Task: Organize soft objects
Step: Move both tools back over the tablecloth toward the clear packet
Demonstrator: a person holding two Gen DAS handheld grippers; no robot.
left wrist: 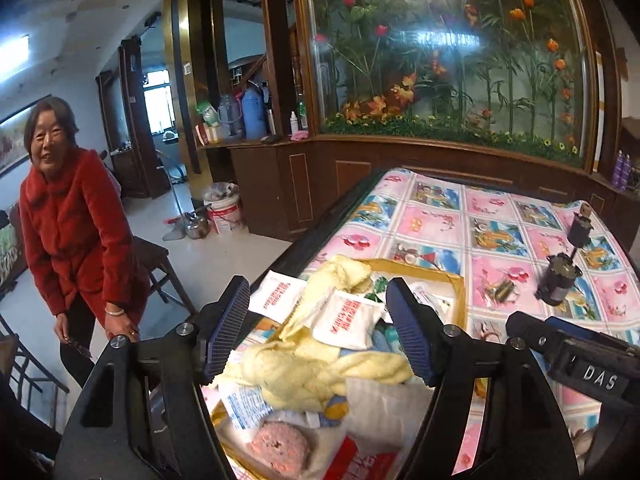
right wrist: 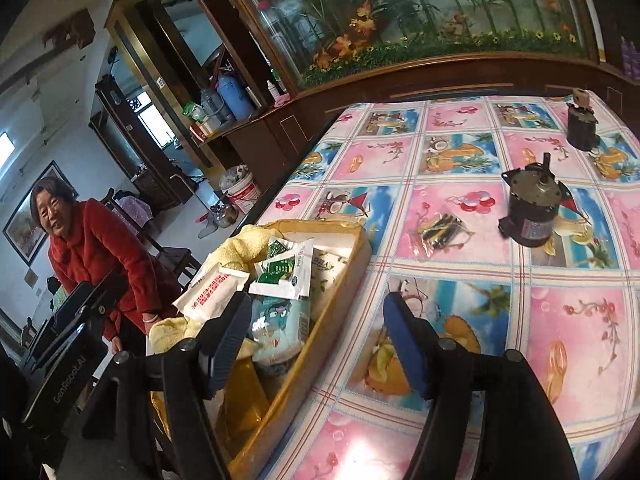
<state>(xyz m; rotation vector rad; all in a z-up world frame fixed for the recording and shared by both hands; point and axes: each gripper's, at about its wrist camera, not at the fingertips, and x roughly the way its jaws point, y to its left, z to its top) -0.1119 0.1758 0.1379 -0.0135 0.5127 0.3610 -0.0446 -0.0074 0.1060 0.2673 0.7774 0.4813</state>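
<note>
Behind the desk (right wrist: 460,240) stands a glass flower display (left wrist: 440,60). On the desk's near left, a box (right wrist: 316,344) brims with a yellow towel (left wrist: 320,376) and soft packets, probably tissue. Left gripper (left wrist: 320,328), released and empty, hovers above it, nearer than right gripper (right wrist: 320,344), also released, straddling its right wall.

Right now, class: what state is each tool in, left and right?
Left tool: open, holding nothing, above the box of soft packets.
Right tool: open, holding nothing, over the box edge and tablecloth.
</note>
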